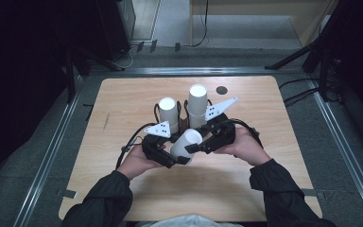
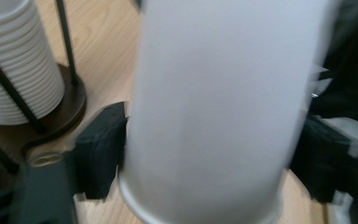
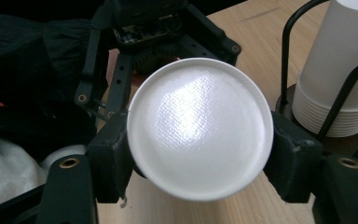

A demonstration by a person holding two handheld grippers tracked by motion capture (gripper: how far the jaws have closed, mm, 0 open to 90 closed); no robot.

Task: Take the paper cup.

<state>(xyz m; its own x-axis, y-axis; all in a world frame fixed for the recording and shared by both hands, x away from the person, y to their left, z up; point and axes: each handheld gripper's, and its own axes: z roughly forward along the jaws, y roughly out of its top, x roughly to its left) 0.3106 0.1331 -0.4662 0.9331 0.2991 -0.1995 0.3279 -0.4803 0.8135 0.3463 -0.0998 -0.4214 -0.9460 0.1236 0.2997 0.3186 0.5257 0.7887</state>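
Note:
A single white paper cup (image 1: 187, 142) is held off the table, lying tilted between both grippers. My left gripper (image 1: 169, 158) clamps its side wall; in the left gripper view the cup (image 2: 214, 107) fills the gap, and the gripper (image 2: 209, 156) has both black jaws pressed against it. My right gripper (image 1: 203, 144) grips the cup at its closed end. The right gripper view looks straight at the round cup bottom (image 3: 200, 130), with the gripper (image 3: 200, 161) shut on either side of it and the left gripper behind.
Two stacks of white cups stand in black wire holders behind the hands, a left stack (image 1: 167, 111) and a taller right stack (image 1: 197, 105). A dark round spot (image 1: 221, 90) marks the wooden table (image 1: 123, 104). Metal rails border the table.

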